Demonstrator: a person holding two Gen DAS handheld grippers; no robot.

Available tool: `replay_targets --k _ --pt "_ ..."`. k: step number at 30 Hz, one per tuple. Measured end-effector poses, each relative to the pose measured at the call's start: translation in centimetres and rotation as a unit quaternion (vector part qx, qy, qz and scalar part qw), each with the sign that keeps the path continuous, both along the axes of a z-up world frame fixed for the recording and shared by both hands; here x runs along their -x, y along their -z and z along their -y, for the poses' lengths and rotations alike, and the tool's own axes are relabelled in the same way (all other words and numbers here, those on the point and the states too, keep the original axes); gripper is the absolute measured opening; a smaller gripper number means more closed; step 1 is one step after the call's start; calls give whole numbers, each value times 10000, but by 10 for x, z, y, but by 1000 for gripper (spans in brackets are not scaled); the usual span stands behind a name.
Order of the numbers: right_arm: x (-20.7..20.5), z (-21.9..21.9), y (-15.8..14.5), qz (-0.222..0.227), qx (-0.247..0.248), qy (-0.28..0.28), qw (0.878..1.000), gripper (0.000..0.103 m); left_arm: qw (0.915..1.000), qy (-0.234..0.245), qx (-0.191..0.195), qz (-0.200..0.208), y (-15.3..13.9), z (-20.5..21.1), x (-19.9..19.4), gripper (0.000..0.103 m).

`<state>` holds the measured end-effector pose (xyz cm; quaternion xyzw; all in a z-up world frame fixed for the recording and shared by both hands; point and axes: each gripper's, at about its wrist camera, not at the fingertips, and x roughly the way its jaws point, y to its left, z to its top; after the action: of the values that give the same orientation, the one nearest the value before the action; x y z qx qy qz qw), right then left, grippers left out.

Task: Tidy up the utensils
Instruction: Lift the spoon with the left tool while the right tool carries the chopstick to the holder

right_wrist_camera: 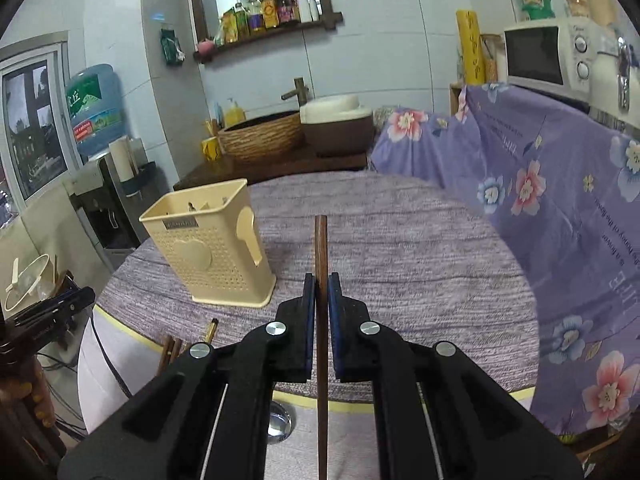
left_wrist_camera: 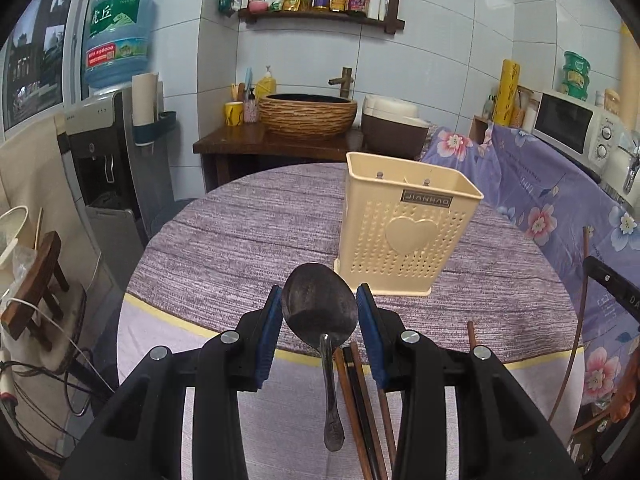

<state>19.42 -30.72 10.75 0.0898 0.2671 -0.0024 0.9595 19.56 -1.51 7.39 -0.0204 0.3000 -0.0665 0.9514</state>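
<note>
Left wrist view: the left claw (left_wrist_camera: 319, 312) grips a dark metal spoon (left_wrist_camera: 320, 312) plus chopsticks (left_wrist_camera: 362, 400), bottom center. The cream utensil holder (left_wrist_camera: 404, 228) sits center-right on the desk (left_wrist_camera: 224, 248), seemingly with nothing dropped in yet.

Right wrist view: the right claw (right_wrist_camera: 319, 304) pinches one brown chopstick (right_wrist_camera: 321, 248); holder center-left. Looks like everything's still left to drop in.

I see a round table (left_wrist_camera: 224, 240) under a mottled purple cloth. On it stands the cream utensil holder (left_wrist_camera: 404, 236), upright, towards the far side.
</note>
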Motion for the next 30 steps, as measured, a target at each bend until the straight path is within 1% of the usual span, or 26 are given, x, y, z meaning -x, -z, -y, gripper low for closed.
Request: replay_targets --k 8,12,17,19,21,24,28,30 --pt "7 -1 -6 118 61 -48 9999 7 9999 -43 36 98 1 -5 0 38" --pt "9 -5 -19 318 177 -131 9993 7 9997 -35 42 256 -8 -10 0 38" --pt "0 -13 -43 560 390 -174 9975 7 9989 61 137 439 -32 -14 -9 38" --pt "-10 -19 -58 703 527 -212 9959 7 9983 110 206 533 -46 -16 -15 38" --pt "-22 -24 -78 846 539 -291 9945 7 9973 157 251 677 -64 -17 -24 38" --pt "-41 -34 -116 1102 482 -416 9919 7 9942 215 350 993 -104 -15 -40 38" --pt "-67 -49 -169 1401 279 -617 9878 7 9905 342 584 1197 -145 -5 -66 38" --pt "-79 -54 -191 1565 59 -667 9854 7 9885 373 648 1312 -157 4 -79 38"
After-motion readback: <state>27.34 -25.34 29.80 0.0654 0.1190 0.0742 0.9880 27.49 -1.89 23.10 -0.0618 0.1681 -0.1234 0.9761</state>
